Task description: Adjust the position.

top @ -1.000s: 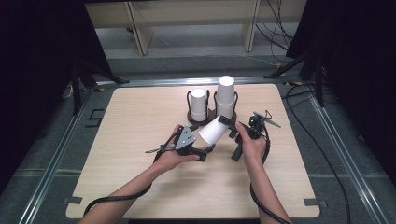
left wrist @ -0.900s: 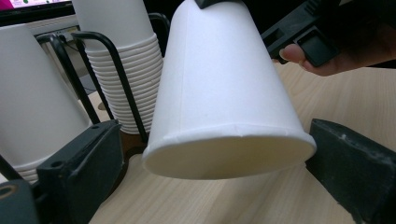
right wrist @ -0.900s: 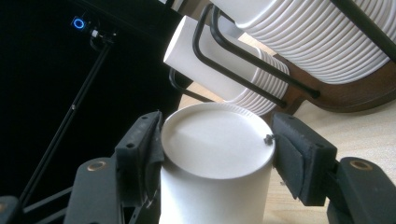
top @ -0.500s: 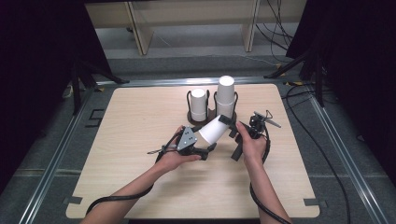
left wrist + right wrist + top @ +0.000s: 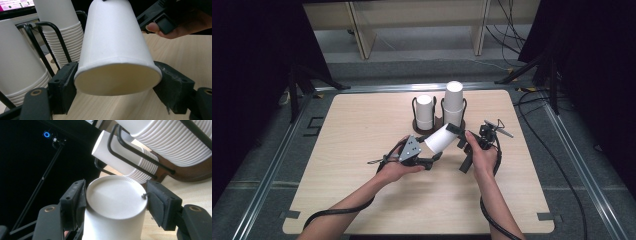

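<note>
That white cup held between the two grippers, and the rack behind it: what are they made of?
The cup looks like matte white paper: a rolled rim and a faint side seam. The rack seems to be thin black wire, probably coated metal, on a dark brown base that may be wood.

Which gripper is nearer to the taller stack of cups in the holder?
Right. The right gripper sits just in front of the taller stack, at the loose cup's base. The left gripper, shut on the rim end, is farther.
</note>
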`<action>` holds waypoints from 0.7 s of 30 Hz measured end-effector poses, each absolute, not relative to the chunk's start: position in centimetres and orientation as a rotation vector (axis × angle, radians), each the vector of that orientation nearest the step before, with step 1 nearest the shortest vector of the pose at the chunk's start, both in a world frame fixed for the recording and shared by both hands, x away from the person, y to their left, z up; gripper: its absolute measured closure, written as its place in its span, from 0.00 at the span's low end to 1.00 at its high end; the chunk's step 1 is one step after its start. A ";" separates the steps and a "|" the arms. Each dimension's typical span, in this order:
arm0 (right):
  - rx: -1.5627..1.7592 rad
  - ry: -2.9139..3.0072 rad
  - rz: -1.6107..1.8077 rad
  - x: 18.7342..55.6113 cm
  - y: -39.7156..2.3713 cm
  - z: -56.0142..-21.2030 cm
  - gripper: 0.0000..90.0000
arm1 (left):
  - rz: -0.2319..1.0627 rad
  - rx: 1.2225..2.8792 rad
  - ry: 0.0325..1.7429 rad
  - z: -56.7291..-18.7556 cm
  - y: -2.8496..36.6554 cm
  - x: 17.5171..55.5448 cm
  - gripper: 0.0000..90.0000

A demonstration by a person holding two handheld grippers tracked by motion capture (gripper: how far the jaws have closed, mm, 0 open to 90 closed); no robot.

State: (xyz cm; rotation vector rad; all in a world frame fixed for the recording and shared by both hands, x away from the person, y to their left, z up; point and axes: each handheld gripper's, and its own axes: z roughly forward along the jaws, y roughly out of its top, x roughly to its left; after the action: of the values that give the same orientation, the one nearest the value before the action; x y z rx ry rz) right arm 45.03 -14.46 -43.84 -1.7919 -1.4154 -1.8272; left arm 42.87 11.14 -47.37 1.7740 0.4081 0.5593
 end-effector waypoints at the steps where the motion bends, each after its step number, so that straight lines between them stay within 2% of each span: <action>1: -1.774 -1.420 -1.831 45.0 -14.4 -43.8 0.39 | 0.557 1.772 0.401 -47.3 11.3 42.9 0.28; 21: -1.722 -1.573 -1.908 44.8 -14.2 -43.1 0.37 | 0.504 1.857 0.316 -46.3 12.6 42.9 0.32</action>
State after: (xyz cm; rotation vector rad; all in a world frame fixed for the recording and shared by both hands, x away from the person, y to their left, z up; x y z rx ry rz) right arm 44.78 -14.25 -43.15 -1.7218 -1.5730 -1.9077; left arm 42.94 12.62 -46.26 1.8567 0.3159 0.5039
